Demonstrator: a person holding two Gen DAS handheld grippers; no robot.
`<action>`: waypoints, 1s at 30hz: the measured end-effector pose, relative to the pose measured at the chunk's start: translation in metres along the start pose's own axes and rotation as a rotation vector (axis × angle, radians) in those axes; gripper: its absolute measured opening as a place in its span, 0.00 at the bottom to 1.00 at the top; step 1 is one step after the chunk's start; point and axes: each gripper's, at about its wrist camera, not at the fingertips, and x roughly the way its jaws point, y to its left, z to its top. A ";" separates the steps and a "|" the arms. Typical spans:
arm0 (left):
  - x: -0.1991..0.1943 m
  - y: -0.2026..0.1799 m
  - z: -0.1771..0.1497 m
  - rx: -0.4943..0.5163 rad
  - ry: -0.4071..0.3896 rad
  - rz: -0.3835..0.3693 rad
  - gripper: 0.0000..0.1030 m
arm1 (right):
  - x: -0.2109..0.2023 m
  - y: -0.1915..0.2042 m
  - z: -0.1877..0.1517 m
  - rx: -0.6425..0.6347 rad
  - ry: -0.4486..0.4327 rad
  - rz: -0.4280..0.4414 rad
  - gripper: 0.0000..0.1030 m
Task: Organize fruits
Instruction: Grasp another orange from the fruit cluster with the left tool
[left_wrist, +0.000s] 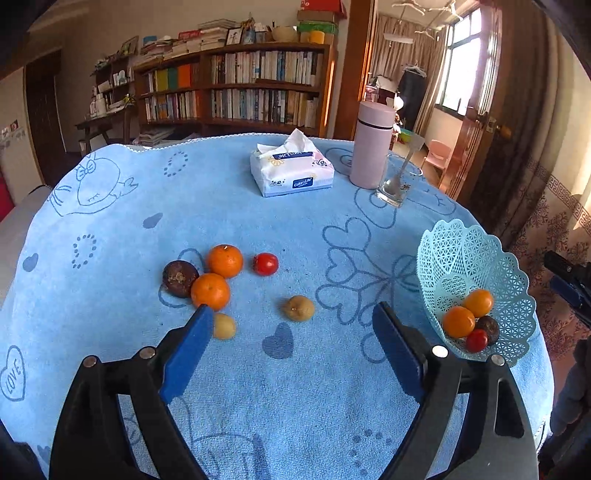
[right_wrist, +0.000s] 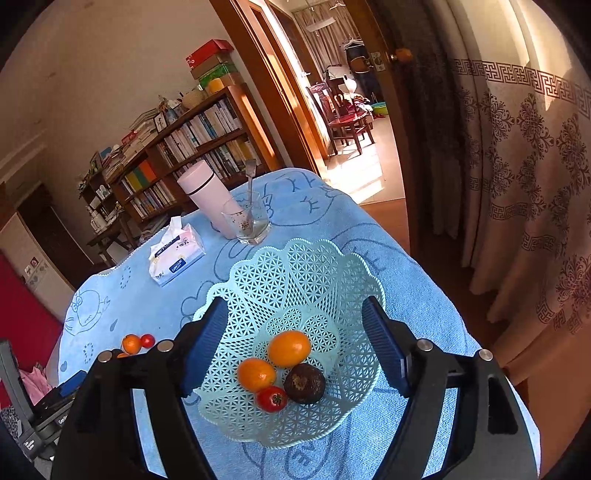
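A pale blue lattice basket (left_wrist: 461, 251) (right_wrist: 295, 269) stands at the table's right and holds two oranges (right_wrist: 290, 348), a dark brown fruit (right_wrist: 304, 383) and a small tomato (right_wrist: 271, 398). On the cloth lie two oranges (left_wrist: 224, 260), a dark brown fruit (left_wrist: 179, 277), a tomato (left_wrist: 265, 263) and two tan fruits (left_wrist: 298, 308). My left gripper (left_wrist: 293, 314) is open and empty, just short of the loose fruits. My right gripper (right_wrist: 295, 310) is open and empty above the basket.
A tissue pack (left_wrist: 291, 170), a pink flask (left_wrist: 371, 144) and a glass with a spoon (left_wrist: 397, 181) stand at the table's far side. The blue cloth (left_wrist: 258, 387) covers the round table. A bookshelf, doorway and curtain lie beyond.
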 end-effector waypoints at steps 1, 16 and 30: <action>-0.001 0.009 0.002 -0.017 -0.003 0.012 0.84 | 0.000 0.001 0.000 -0.001 0.002 0.001 0.74; 0.025 0.093 0.005 -0.183 0.069 0.114 0.84 | 0.006 0.018 -0.009 -0.049 0.030 0.025 0.74; 0.084 0.068 0.007 -0.176 0.174 0.070 0.63 | 0.007 0.017 -0.009 -0.046 0.032 0.036 0.74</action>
